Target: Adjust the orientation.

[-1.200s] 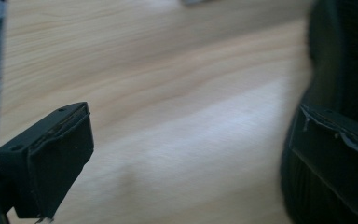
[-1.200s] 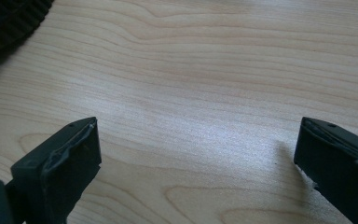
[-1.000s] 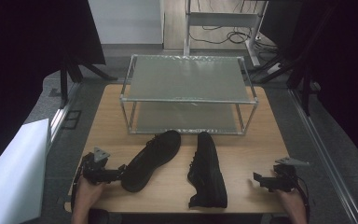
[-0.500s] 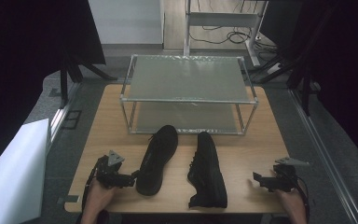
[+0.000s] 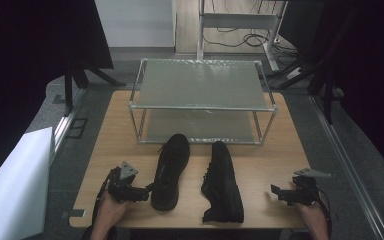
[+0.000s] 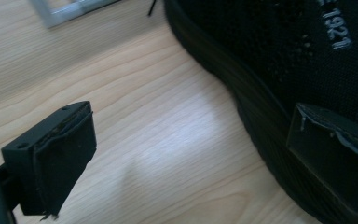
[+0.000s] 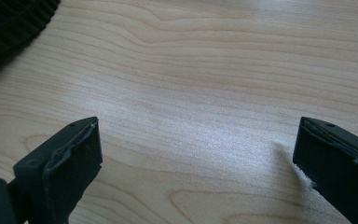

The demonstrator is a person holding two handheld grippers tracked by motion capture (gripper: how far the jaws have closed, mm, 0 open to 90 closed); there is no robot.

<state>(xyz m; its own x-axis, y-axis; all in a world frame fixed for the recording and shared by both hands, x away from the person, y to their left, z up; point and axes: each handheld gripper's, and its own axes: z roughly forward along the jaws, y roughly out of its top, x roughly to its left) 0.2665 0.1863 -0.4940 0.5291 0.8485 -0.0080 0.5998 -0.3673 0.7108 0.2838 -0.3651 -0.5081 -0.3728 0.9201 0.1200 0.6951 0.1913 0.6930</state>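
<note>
The left shoe (image 6: 279, 70) runs off the top and right edges in the left gripper view. Small grey print on it is cut off. In the right gripper view, the right shoe (image 7: 9, 23) is a corner only.

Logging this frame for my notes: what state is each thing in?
Left shoe: upright on its sole, toe toward the rack.
Right shoe: tipped onto its side.
Rack: both shelves bare.
Left gripper: open, beside the left shoe's heel.
Right gripper: open over bare table.
</note>
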